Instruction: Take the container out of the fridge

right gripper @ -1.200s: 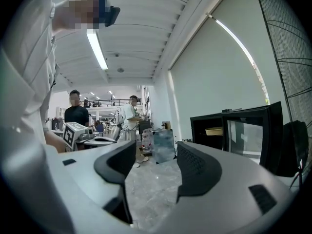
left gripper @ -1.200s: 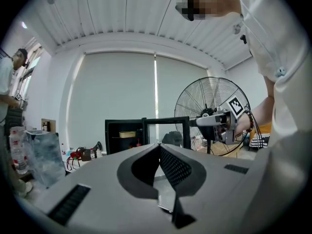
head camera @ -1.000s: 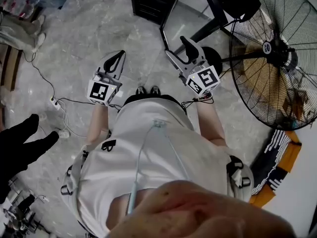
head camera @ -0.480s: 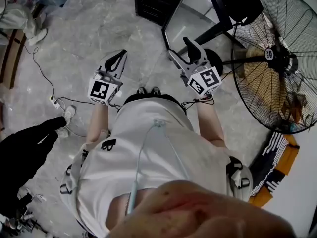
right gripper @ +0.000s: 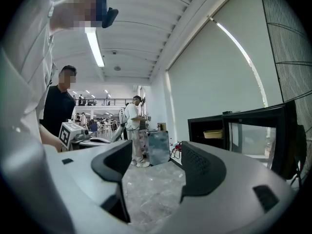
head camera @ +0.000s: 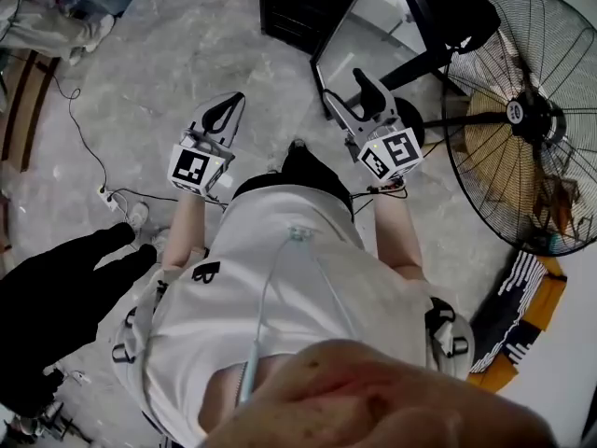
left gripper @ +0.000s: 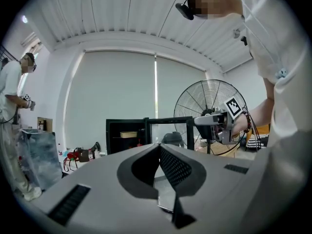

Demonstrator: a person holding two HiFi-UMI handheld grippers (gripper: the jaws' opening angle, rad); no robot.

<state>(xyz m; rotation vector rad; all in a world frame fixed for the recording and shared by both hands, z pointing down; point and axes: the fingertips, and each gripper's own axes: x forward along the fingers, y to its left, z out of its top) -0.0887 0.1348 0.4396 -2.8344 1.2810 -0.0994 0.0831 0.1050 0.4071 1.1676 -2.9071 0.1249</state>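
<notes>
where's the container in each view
Head view: not in it; only the top of the fridge shows, at top centre.
Left gripper view: container left of centre, on a shelf inside the fridge.
Right gripper view: right of centre, on the same shelf.
Shared landmark: the fridge's open glass door.

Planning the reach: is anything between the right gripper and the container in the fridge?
Nothing visible. The fridge door stands open, the container sits in plain sight on its shelf, and only bare floor lies between it and the open right gripper.
</notes>
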